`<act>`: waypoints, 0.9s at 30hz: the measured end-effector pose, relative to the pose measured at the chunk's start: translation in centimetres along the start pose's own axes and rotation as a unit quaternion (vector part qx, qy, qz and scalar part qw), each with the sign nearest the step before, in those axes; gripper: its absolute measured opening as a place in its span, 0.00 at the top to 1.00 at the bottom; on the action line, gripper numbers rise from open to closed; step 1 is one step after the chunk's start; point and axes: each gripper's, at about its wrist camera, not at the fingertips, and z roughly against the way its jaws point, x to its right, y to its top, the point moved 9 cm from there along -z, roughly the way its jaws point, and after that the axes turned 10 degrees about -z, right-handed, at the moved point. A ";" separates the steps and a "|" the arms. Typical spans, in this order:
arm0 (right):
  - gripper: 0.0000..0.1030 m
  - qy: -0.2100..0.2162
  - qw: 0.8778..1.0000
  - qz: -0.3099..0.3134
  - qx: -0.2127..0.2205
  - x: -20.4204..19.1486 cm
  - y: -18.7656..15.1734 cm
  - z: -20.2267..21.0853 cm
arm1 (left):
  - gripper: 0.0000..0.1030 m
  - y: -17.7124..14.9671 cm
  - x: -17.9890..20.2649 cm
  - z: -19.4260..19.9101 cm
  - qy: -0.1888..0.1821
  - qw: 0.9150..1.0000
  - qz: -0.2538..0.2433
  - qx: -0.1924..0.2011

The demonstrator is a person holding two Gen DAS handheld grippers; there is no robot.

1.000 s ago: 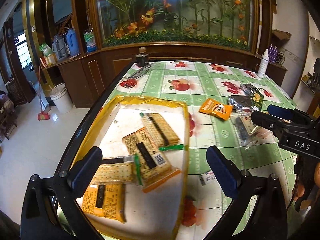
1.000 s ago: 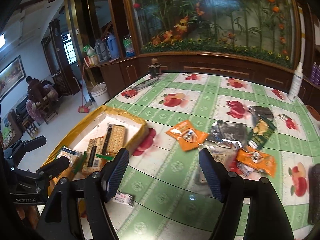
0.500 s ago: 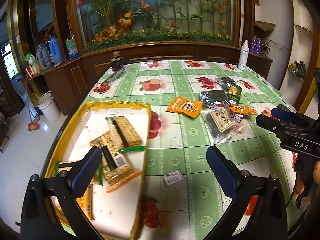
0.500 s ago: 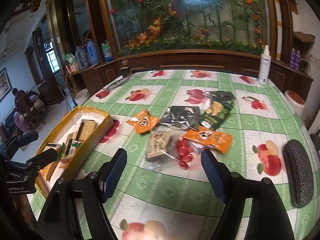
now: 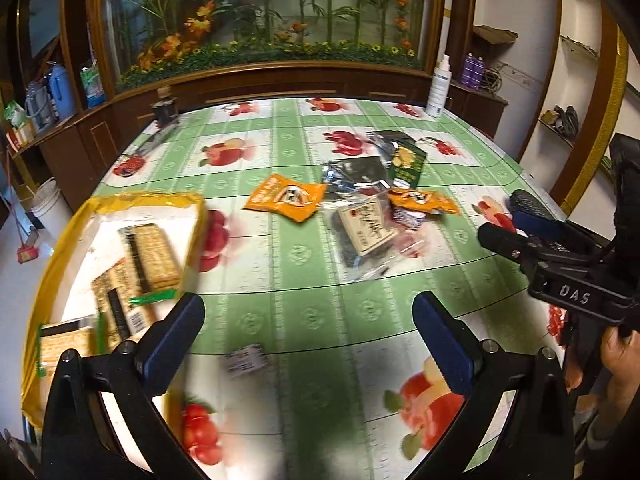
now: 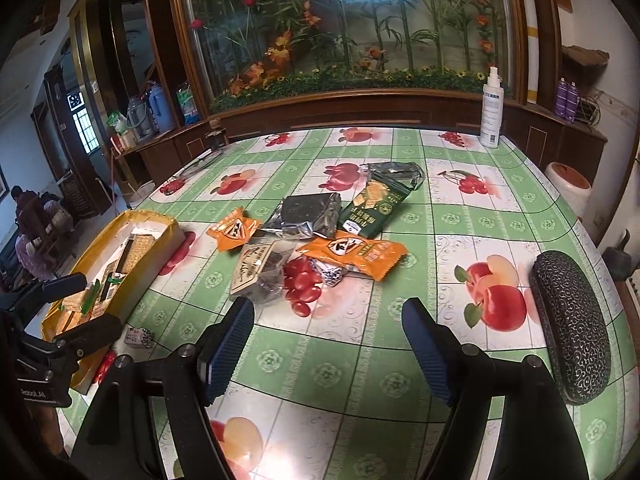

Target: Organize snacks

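White letters "DAS" stand on the black body of the right gripper [image 5: 575, 295] in the left wrist view. The left gripper [image 6: 40, 394] carries small white print ending "obot.AI". Print on the snack packets is too small to read.

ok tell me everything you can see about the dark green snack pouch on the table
The dark green snack pouch is a glossy, flat, upright-printed packet picturing yellow crackers, with white lettering and a round logo. It lies on the fruit-print tablecloth, its top edge over a crumpled silver wrapper, its side beside a silver foil packet. Nothing grips it.
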 end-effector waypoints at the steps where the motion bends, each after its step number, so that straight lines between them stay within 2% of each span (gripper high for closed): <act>1: 0.24 -0.003 1.000 0.001 -0.001 0.3 0.1 -0.1 | 0.00 0.2 0.5 -0.3 -0.005 1.000 -0.002 -0.001; 6: 0.24 -0.002 1.000 0.000 -0.004 1.5 0.6 -0.8 | 0.00 1.2 2.2 -1.7 -0.017 1.000 -0.005 -0.008; 17: 0.24 0.005 1.000 -0.001 -0.014 3.1 1.3 -2.5 | 0.00 2.8 2.9 -4.6 -0.023 0.999 0.026 -0.022; 27: 0.24 0.031 0.997 0.056 -0.032 2.5 1.9 -5.3 | 0.00 3.4 2.7 -7.2 -0.025 0.998 0.039 -0.037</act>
